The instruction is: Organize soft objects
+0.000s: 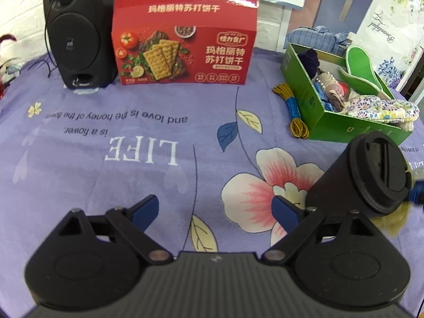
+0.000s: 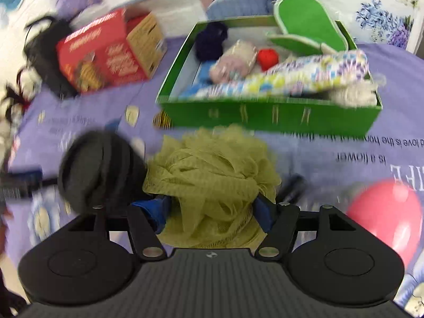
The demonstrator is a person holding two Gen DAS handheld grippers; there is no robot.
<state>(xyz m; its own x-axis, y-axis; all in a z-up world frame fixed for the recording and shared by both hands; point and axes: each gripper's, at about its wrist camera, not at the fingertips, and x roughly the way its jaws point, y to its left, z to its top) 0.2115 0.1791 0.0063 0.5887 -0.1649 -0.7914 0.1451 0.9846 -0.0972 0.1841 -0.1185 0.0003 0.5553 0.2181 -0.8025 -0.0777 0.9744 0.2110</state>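
Loofah sits between my right gripper fingers, lower centre; jaws part-open around it, grip uncertain. Green box straight ahead, upper frame. Left gripper wide, empty.

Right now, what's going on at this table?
A person with two handheld tools is sorting soft things into the green box. The right tool has a yellow-green mesh bath pouf between its fingers, just short of the box. The left tool hangs open and empty over the purple cloth, beside a black lidded cup.
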